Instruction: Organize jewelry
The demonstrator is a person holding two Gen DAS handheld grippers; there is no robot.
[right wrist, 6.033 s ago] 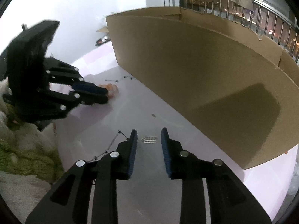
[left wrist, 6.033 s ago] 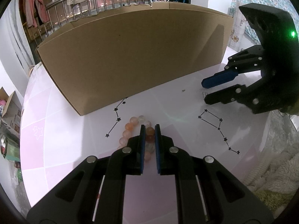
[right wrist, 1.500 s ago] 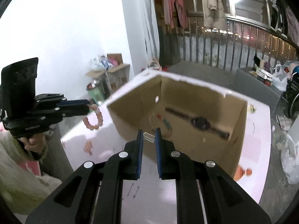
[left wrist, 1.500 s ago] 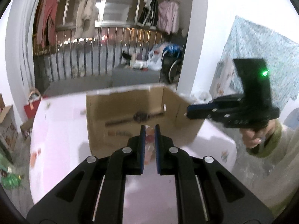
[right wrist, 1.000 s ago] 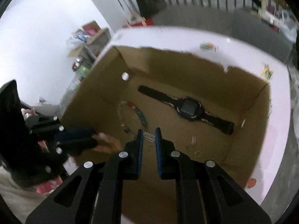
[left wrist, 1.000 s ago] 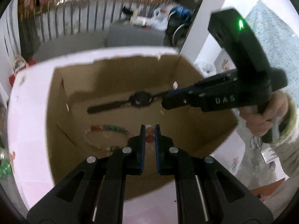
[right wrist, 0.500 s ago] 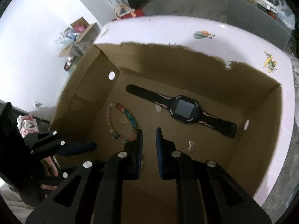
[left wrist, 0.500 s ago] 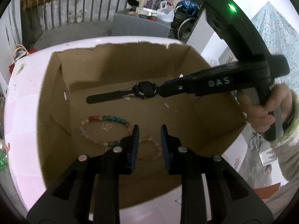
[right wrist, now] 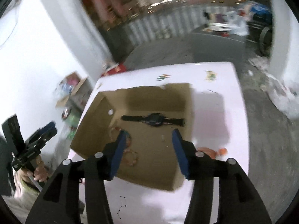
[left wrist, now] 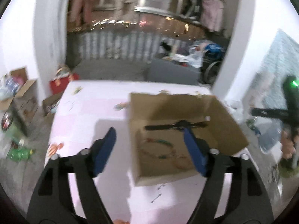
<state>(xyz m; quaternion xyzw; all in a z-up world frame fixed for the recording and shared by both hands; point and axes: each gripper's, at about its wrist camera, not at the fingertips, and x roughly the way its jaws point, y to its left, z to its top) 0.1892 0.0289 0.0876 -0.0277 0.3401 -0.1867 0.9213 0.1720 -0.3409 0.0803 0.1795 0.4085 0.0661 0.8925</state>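
Cardboard box (left wrist: 220, 112) w/ bracelets (left wrist: 160, 149) below both empty, just-opening grippers.

Both claws' jaws opened and emptied: the left claw (left wrist: 149, 134) dropped its orange bead bracelet (left wrist: 182, 163) into the brown cardboard box (left wrist: 229, 130), the right claw (right wrist: 147, 133) its small metal clip.

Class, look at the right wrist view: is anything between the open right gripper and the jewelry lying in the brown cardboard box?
Nothing visible. The right gripper hangs open and empty above the open-topped brown cardboard box, whose jaws have just been opening. The black wristwatch and beaded bracelets lie uncovered on its floor.
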